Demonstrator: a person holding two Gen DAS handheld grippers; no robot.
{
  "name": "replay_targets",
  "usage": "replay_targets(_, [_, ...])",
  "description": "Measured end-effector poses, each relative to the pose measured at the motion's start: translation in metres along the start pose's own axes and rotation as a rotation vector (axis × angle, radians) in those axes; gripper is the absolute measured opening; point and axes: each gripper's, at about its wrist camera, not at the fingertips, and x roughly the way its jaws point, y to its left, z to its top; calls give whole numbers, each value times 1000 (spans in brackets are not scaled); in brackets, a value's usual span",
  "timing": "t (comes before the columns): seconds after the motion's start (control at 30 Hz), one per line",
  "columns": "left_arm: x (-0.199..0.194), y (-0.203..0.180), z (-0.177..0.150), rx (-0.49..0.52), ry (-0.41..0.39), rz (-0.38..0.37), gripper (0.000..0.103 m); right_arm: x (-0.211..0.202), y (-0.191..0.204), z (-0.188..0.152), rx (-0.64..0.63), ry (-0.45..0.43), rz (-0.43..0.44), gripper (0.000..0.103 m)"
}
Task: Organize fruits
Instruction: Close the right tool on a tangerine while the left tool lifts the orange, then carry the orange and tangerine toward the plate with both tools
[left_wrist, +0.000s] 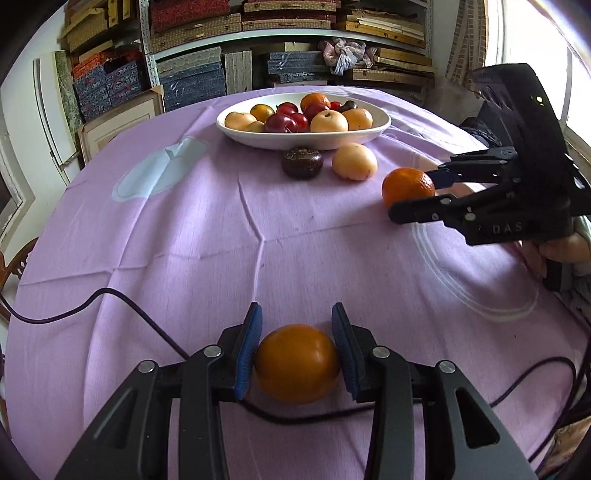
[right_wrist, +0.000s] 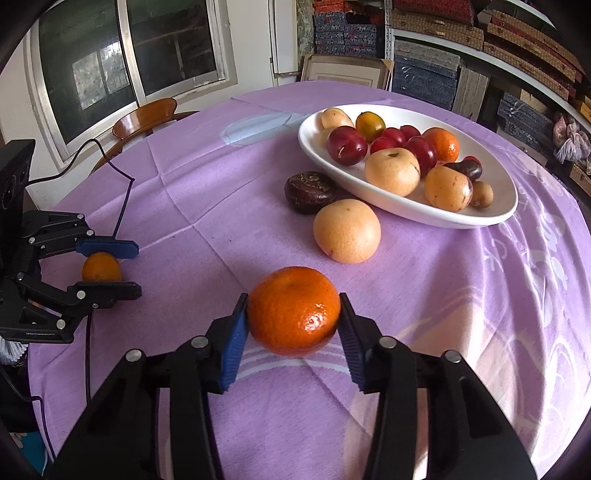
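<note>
My left gripper (left_wrist: 296, 314) is shut on a smooth orange fruit (left_wrist: 297, 363), both blue pads pressed to its sides, low over the purple tablecloth (left_wrist: 184, 229). In the right wrist view that left gripper (right_wrist: 135, 269) shows at the left edge with the same fruit (right_wrist: 100, 266). My right gripper (right_wrist: 293, 299) is shut on a tangerine (right_wrist: 293, 310) that rests on the cloth; the left wrist view shows this right gripper (left_wrist: 410, 194) around the tangerine (left_wrist: 406, 184). A white oval bowl (left_wrist: 295, 146) (right_wrist: 406, 210) holds several red, yellow and orange fruits.
A dark brown fruit (left_wrist: 302, 163) (right_wrist: 310, 192) and a pale yellow fruit (left_wrist: 354, 161) (right_wrist: 347, 230) lie loose beside the bowl. A black cable (left_wrist: 110, 295) trails over the cloth. A wooden chair (right_wrist: 147, 114) stands past the table's edge. Shelves of boxes (left_wrist: 192, 81) fill the back.
</note>
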Motion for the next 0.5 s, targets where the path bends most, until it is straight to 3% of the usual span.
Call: replay_targets(0.5, [-8, 6, -7, -67, -17, -47, 39, -1, -3, -1, 17, -5, 9, 45])
